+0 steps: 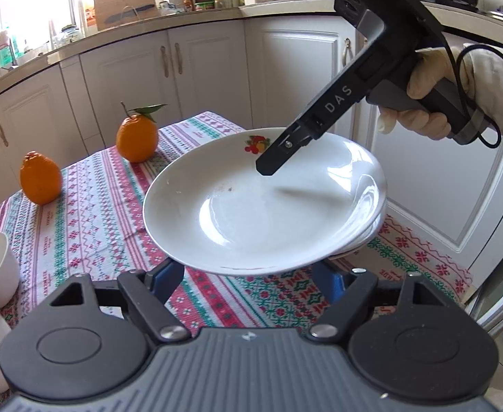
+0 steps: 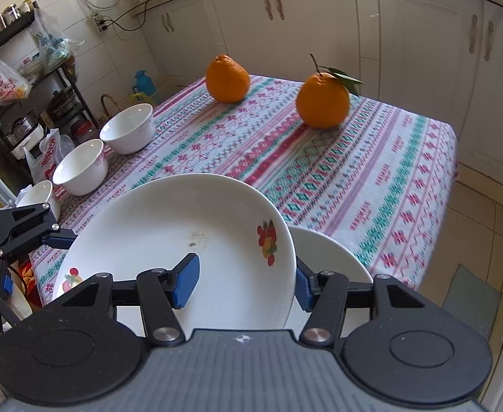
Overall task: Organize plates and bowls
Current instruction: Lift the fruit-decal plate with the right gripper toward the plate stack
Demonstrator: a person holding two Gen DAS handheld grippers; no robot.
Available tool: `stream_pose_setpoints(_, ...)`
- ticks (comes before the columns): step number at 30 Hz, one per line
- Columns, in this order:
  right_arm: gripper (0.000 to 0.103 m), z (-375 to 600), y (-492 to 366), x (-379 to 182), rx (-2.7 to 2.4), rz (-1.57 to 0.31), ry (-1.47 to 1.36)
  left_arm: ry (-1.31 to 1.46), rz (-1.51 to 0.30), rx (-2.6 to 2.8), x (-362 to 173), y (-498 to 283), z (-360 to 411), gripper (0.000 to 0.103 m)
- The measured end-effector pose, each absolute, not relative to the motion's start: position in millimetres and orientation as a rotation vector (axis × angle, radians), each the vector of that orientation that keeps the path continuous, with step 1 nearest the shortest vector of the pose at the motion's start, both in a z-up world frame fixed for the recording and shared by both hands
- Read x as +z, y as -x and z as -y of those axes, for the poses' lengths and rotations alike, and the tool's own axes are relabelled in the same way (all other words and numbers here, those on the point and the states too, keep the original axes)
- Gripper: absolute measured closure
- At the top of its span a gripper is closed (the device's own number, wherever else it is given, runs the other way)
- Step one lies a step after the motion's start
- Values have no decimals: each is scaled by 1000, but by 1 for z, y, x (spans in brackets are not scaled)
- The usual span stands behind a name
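A white plate with a fruit print [image 1: 251,202] [image 2: 182,240] sits tilted on top of another white plate [image 2: 327,257] near the table's front edge. My right gripper [image 2: 244,283] has its blue pads either side of the top plate's rim with a gap showing, one finger over the plate and one beyond the rim; it also shows in the left wrist view [image 1: 268,168]. My left gripper [image 1: 248,278] is wide open just below the plates' near edge, empty. Three white bowls [image 2: 127,130] [image 2: 79,164] [image 2: 42,195] stand at the table's left side.
The table carries a patterned cloth [image 2: 354,158]. Two oranges [image 2: 227,79] [image 2: 322,99] stand at its far part. White cabinets [image 1: 303,79] lie beyond. A shelf with bags and pots [image 2: 18,96] stands to the left.
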State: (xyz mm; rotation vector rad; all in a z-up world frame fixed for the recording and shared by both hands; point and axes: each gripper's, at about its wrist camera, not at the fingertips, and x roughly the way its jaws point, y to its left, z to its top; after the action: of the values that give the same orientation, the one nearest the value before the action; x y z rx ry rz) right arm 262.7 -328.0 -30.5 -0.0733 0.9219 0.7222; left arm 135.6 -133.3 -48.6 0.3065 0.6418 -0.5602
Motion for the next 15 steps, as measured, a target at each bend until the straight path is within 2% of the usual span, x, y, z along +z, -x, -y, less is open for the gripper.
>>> stream_pose_setpoints(15,40,363,-244,-50,662,-925,14,-372,-669,-619,-58,-136,159,22)
